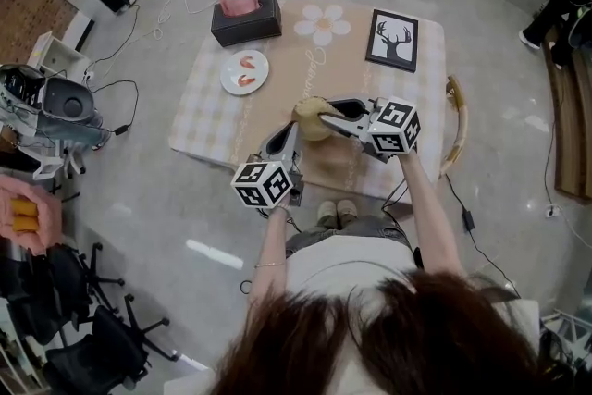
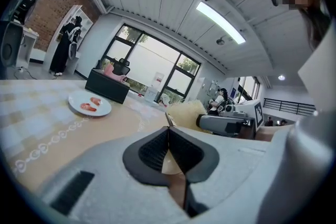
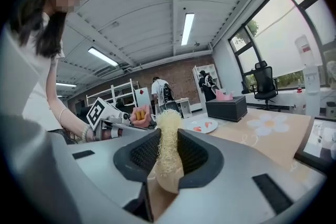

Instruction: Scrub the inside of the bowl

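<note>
- Left gripper (image 1: pixel 293 136) (image 2: pixel 168 136) has its jaws pressed together on a thin tan edge, apparently the rim of the bowl (image 1: pixel 328 164) (image 2: pixel 173 166). The bowl sits just ahead of and below its tips, over the near side of the table (image 1: pixel 268 111).
- Left forearm (image 1: pixel 270 240) reaches straight out from the body. It aims the gripper ahead, about level.
- Right gripper (image 1: pixel 324 113) (image 3: pixel 168 152) is clamped on a pale, fibrous loofah scrubber (image 1: pixel 313 117) (image 3: pixel 169 131), which sticks out past the pads.
- Right forearm (image 1: pixel 425 208) extends forward, and its gripper is angled across towards the left one.
- Both sets of tips meet close together at the bowl.
- Beyond the left jaws lie a plate (image 1: pixel 245 71) (image 2: pixel 89 104) and a dark tissue box (image 1: pixel 246 18) (image 2: pixel 107 85).
</note>
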Demonstrator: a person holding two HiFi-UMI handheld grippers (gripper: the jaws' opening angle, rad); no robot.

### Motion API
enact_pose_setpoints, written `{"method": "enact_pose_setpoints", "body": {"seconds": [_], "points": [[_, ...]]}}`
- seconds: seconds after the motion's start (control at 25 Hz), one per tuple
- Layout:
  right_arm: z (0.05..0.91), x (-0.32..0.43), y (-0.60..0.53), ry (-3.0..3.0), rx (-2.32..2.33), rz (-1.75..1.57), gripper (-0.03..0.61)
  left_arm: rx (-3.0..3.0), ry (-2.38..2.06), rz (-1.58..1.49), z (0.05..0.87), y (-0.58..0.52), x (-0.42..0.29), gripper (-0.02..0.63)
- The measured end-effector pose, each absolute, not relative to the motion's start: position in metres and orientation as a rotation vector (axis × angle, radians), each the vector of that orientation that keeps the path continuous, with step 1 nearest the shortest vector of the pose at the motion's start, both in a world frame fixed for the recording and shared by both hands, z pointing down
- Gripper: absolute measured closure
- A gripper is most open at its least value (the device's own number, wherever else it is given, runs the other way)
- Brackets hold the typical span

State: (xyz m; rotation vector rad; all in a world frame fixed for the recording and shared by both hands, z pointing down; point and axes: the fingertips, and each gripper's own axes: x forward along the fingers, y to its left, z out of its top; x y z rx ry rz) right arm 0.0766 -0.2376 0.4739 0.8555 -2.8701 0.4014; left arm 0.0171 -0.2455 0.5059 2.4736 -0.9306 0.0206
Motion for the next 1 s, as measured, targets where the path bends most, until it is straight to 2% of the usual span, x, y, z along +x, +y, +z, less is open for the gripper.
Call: {"method": "enact_pose_setpoints", "body": {"seconds": [0.48, 1.0], "points": [[0.446, 0.082, -0.245, -3.019, 1.053, 0.47, 0.488, 2.572, -1.006, 0.017, 0.494, -0.248, 0.018, 0.601], [0.45, 0.084, -0.241, -3.026, 1.059, 0.477, 0.489, 2.595, -1.035, 0.02, 0.491, -0.251, 0.016, 0.601]]}}
